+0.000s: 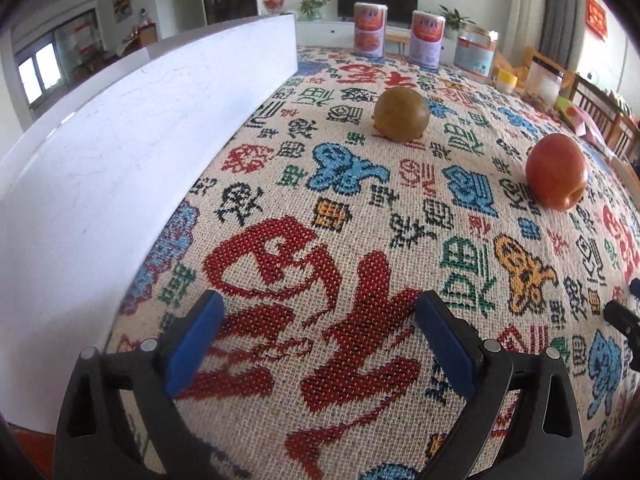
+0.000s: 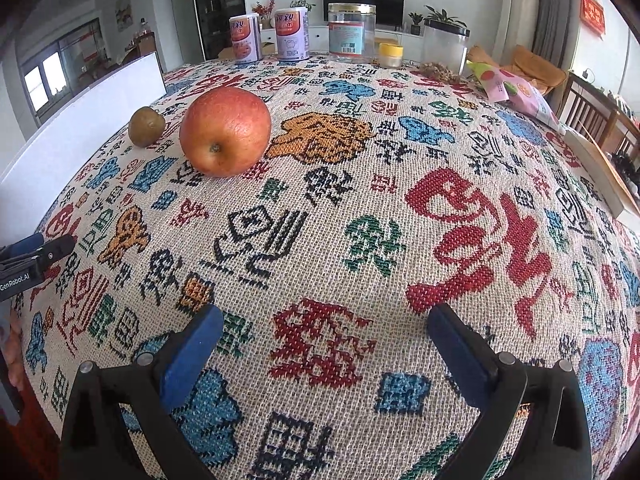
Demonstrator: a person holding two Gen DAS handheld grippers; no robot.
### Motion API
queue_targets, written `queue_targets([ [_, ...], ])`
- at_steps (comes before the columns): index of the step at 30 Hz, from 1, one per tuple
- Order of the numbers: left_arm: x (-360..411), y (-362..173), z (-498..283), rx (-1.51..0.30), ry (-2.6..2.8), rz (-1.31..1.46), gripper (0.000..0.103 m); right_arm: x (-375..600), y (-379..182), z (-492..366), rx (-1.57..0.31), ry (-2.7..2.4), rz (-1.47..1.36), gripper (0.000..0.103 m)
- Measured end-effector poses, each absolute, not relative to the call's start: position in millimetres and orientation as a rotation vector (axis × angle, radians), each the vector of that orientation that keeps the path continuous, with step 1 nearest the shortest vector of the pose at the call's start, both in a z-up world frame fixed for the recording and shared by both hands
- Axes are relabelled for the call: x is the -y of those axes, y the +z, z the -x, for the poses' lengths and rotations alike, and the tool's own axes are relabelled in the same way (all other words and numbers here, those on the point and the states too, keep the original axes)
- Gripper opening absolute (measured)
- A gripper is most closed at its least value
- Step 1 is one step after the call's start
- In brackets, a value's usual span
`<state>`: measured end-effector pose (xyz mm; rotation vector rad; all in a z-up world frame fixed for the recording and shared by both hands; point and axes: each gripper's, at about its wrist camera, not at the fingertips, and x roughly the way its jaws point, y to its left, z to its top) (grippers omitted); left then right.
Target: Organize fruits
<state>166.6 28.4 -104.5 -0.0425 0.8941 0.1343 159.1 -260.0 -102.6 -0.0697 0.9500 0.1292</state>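
Observation:
A brown-green kiwi (image 1: 401,114) (image 2: 146,126) and a red apple (image 1: 557,171) (image 2: 225,132) lie on the patterned woven tablecloth (image 1: 340,248) (image 2: 360,208). The apple rests on its side, right of the kiwi. My left gripper (image 1: 318,306) hovers low over the cloth, open, with nothing between its blue pads; both fruits are well ahead of it. My right gripper (image 2: 326,320) is open too and empty, with the apple ahead to its left. The left gripper's finger (image 2: 36,250) shows at the left edge of the right wrist view.
A long white box (image 1: 120,152) (image 2: 80,112) runs along the table's left side. At the far edge stand two printed cans (image 1: 370,30) (image 2: 245,38), a clear jar (image 2: 351,34), a plastic container (image 2: 445,46), a yellow lid (image 2: 390,55) and a snack bag (image 2: 516,94). Wooden chairs (image 2: 592,108) stand right.

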Motion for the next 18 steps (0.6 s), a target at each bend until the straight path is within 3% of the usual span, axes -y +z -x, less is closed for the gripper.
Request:
queue_targets([
  [10, -28, -105, -168, -0.89, 0.128, 0.044, 0.1, 247, -95, -175, -0.973, 0.221, 0.043, 0.103],
  [16, -28, -104, -168, -0.889, 0.124, 0.044, 0.099, 207, -86, -230, -0.907, 0.252, -0.035, 0.102],
  [18, -28, -104, -169, -0.887, 0.119, 0.045, 0.099, 197, -91, -251, -0.924, 0.234, -0.063, 0.092],
])
